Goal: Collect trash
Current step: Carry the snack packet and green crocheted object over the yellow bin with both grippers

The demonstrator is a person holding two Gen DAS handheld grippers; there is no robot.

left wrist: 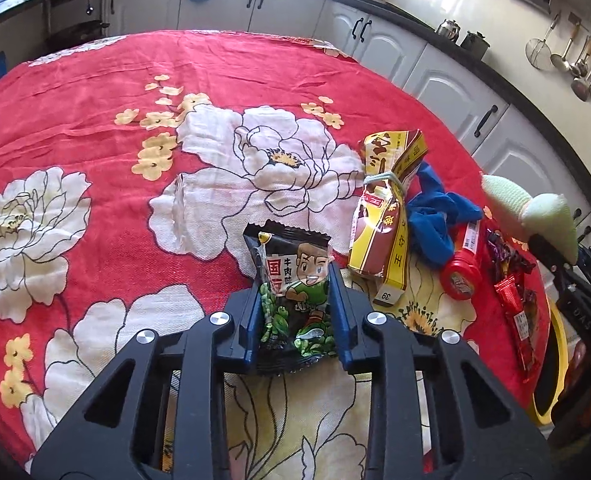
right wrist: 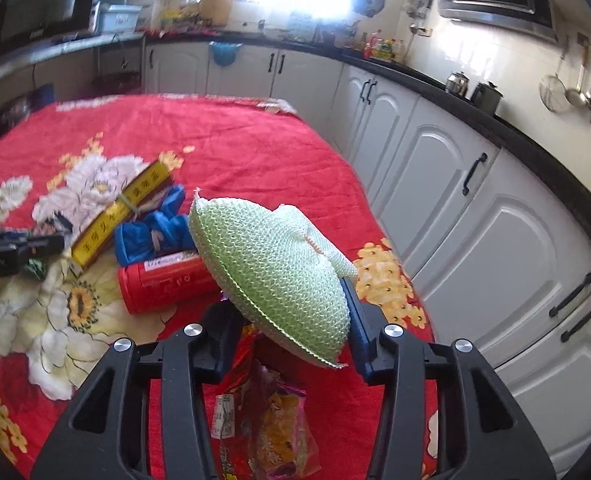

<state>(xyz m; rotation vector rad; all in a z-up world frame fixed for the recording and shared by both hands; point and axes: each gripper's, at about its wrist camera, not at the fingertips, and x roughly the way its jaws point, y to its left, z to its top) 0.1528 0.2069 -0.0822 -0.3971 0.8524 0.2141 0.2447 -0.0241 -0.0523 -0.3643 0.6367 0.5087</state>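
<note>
We hold two black two-finger tongs over a table draped in a red cloth (left wrist: 95, 80) printed with large white and yellow flowers, in a kitchen lined with white cabinets (right wrist: 475, 208). Our left gripper (left wrist: 295, 280) is clenched on a black snack packet (left wrist: 291, 292) printed with a cartoon boy and green peas; the blue pads press its two sides, and the packet stands roughly upright between them, its long axis running away from us, serrated top edge farthest off. Our right gripper (right wrist: 291, 300) is clenched on a pale green knitted scrubbing pad (right wrist: 271, 276), a flattened disc held on edge and tilted, lifted clear of the cloth. No bin or bag shows plainly in either view; only a yellow curved rim (left wrist: 555, 360) peeks past the table edge at the far right of the left wrist view, contents unseen. On the cloth lie a yellow and red carton (left wrist: 383, 216) tied with a string, its length pointing away from us, a crumpled blue cloth (left wrist: 435, 216) just beside it, a red cylindrical tube (right wrist: 163, 284) lying on its side, and red candy wrappers (left wrist: 515, 300). Only the right wrist view shows the crinkled orange and purple wrapper (right wrist: 279, 420) beneath the pad; only the left shows the packet's print.
</note>
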